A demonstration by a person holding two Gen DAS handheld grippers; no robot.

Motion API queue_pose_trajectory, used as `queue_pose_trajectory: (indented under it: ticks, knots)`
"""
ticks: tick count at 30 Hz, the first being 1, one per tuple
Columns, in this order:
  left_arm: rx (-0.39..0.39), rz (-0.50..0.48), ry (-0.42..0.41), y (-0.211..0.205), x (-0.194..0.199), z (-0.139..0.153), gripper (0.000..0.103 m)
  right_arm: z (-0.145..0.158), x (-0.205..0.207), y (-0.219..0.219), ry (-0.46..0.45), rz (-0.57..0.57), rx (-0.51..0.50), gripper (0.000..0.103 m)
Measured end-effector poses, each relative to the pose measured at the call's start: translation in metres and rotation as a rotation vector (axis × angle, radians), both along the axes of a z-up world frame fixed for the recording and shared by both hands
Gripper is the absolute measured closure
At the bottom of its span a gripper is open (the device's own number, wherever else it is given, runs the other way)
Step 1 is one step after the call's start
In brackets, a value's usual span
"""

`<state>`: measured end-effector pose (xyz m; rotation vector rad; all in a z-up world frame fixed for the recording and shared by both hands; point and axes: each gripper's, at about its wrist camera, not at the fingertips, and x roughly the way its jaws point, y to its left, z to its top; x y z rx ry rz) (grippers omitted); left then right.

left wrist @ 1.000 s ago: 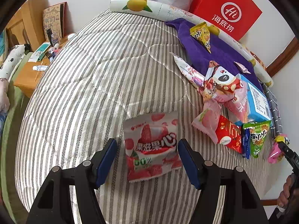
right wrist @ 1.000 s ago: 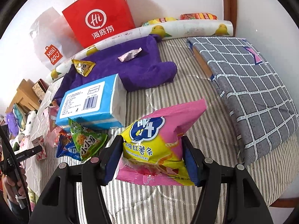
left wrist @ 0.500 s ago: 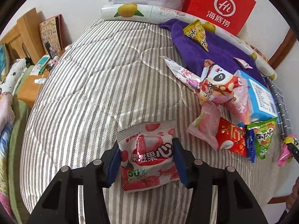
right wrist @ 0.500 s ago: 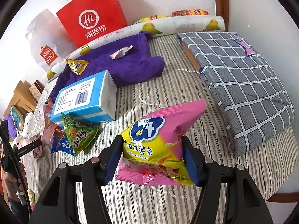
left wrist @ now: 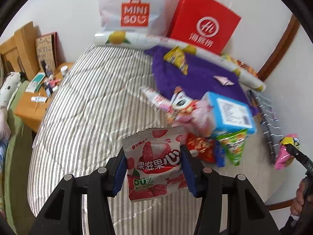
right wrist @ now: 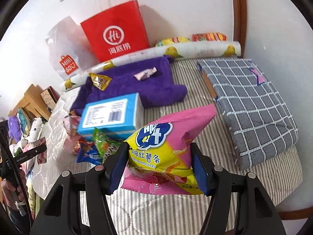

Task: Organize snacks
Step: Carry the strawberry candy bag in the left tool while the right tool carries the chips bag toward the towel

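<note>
From the left wrist: left gripper (left wrist: 154,171) clamped on a strawberry snack pouch (left wrist: 154,161), held up above the striped bedspread (left wrist: 93,105). Beyond, to the right, a snack pile with a blue box (left wrist: 231,112) and a green packet (left wrist: 233,145) (blurred), bordering a purple towel (left wrist: 203,78). Red paper bag (left wrist: 204,28) against the wall.

From the right wrist: right gripper (right wrist: 161,168) clamped on a pink-and-yellow sweet potato stick bag (right wrist: 166,150), raised over the bedspread. Grey checked bundle (right wrist: 252,105) to the right.
</note>
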<state>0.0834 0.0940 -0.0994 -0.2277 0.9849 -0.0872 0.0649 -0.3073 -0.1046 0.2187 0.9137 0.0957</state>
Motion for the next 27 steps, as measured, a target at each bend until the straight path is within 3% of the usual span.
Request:
queue_pose_trajectory:
  ticks: [14,27]
  knots:
    - [-0.066,-0.122,-0.128,-0.037,0.002,0.066,0.054,0.05,0.001,0.023,-0.102,0.044,0.001,0.041]
    - [-0.089,-0.179,-0.128,-0.056,0.018,0.067,0.054,0.047,0.021,0.047,-0.099,0.099,-0.013,0.041]
